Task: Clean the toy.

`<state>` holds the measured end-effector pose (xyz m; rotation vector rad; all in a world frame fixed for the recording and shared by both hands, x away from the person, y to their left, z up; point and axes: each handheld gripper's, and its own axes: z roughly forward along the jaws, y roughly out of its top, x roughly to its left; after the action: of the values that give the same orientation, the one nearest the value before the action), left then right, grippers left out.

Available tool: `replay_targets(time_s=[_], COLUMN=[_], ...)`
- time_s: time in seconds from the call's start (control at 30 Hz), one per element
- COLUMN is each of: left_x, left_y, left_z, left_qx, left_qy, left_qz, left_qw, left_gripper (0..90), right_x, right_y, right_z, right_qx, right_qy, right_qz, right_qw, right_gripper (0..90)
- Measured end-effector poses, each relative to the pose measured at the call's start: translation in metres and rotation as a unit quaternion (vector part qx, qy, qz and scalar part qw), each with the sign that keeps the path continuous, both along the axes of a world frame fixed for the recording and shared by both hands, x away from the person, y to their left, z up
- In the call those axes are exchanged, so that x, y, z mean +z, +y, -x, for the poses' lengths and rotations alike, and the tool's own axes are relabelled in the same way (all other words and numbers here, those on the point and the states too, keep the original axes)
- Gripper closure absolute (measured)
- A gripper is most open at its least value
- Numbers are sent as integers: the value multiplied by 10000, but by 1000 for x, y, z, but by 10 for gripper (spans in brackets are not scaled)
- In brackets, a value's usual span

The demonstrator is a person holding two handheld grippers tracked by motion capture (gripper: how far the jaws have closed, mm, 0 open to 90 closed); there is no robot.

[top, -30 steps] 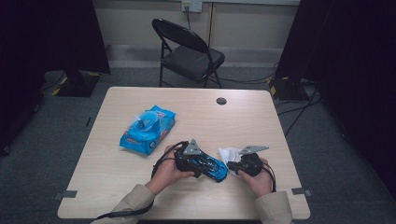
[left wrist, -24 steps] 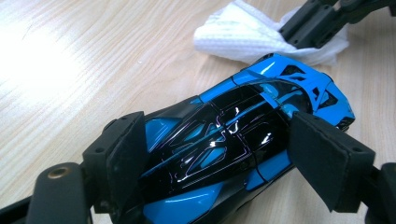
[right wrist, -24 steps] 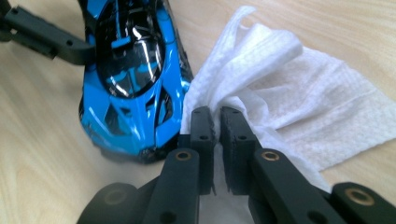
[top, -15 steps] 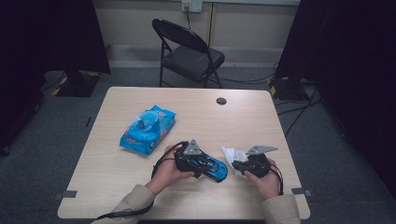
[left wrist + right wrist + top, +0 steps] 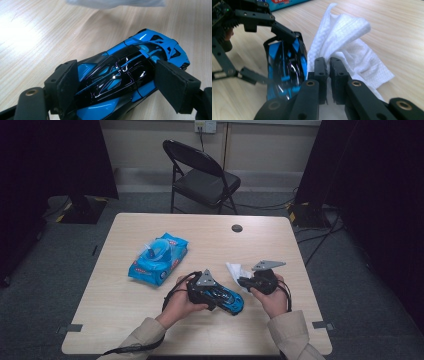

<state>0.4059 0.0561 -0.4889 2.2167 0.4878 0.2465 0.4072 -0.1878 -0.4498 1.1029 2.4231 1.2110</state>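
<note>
Wiping was the job here, so the trick was to keep the car pinned and let the cloth do the moving. The left gripper [image 5: 216, 296] had its black jaws clamped across the sides of the glossy blue-and-black toy sports car [image 5: 125, 75], which sat on the table near the front edge, between the two hands. The right gripper [image 5: 328, 65] had its jaws pinched shut on a crumpled white wet wipe [image 5: 348, 40], held just beside the car's tail. I'd say the wipe needed a loose fold hanging out front, so the cloth and not the hard jaw tips met the paint, and light strokes along the body so the car didn't twist in the clamp.

Surface was a pale wood-grain table [image 5: 150, 330], with a blue plastic pack of wet wipes [image 5: 157, 257] lying off to the left and a small dark round disc [image 5: 237, 228] near the far edge. Behind it stood a black folding chair [image 5: 202, 175] on grey carpet, dark curtains either side, cables on the floor.
</note>
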Motion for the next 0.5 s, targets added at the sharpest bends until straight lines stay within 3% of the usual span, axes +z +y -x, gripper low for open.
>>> replay_targets(time_s=[0.27, 0.5], left_x=[0, -1], left_y=[0, 1], left_z=[0, -1], left_qx=[-12, -28], left_qy=[10, 5], left_qz=[31, 69], left_qw=[10000, 10000], left_gripper=[198, 197], right_x=[-3, -13], right_y=[30, 52], right_z=[-19, -26], right_qx=[175, 322], right_qy=[113, 209], right_qz=[-117, -49], right_qw=[9997, 9992], right_gripper=[846, 844])
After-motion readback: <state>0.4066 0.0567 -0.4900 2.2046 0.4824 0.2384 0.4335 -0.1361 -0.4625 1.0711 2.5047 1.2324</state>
